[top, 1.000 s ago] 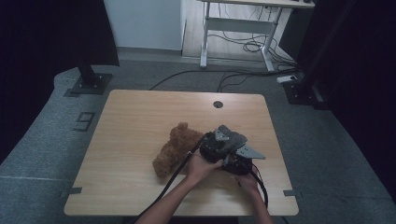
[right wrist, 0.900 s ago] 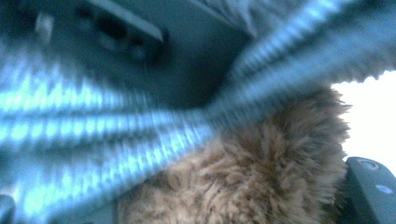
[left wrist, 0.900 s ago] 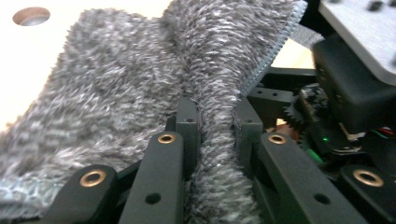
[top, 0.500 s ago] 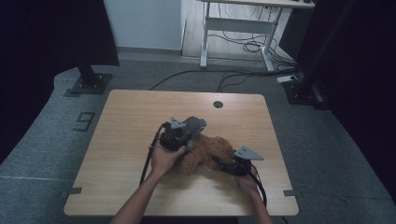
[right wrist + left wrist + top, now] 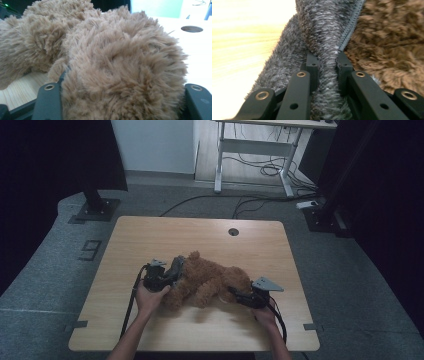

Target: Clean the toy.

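A brown plush bear (image 5: pixel 210 280) lies on its side in the middle of the wooden table (image 5: pixel 200 235). A grey fuzzy cloth (image 5: pixel 176 267) sits at its left end. My left gripper (image 5: pixel 167 275) is at that end, shut on a fold of the grey cloth (image 5: pixel 322 30) beside its stitched edge, with brown fur (image 5: pixel 392 45) just to the right. My right gripper (image 5: pixel 239 295) is at the bear's right end. Thick brown fur (image 5: pixel 120 62) bulges between its jaws and hides the fingertips.
A round cable hole (image 5: pixel 233 231) lies near the table's far edge, behind the bear. A white desk frame (image 5: pixel 255 150) and floor cables stand beyond the table. Dark stands flank it on both sides.
My left gripper has swung from beside the right gripper across to the bear's left end and taken hold of the grey cloth. The bear now lies stretched out between the grippers. The right gripper stayed put.
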